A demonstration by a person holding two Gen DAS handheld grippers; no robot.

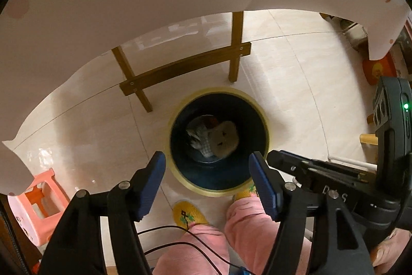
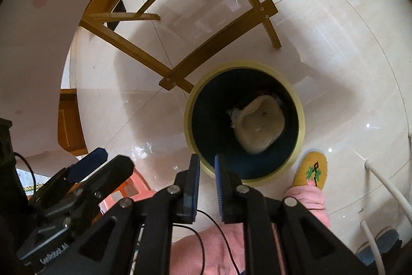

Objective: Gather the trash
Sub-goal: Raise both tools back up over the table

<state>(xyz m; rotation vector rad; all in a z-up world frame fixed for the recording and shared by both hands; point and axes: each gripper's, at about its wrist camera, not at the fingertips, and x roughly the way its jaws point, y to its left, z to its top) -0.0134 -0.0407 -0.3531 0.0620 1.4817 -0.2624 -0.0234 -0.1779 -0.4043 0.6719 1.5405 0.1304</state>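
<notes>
You are holding the left gripper (image 1: 206,164) with its jaws standing well apart and empty, while the right gripper (image 2: 206,164) is showing only a narrow gap with nothing in it. Both are hanging over the bin (image 1: 262,115), where a crumpled tan wad (image 1: 226,138) is lying on checked paper (image 1: 203,143) at the bottom. That trash is looking light, soft and crushable, so you are probably best pinching any similar piece across its bulk.

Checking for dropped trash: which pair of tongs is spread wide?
The left tongs, gaping empty above the bin; the right tongs leave only a narrow, empty slit.
</notes>
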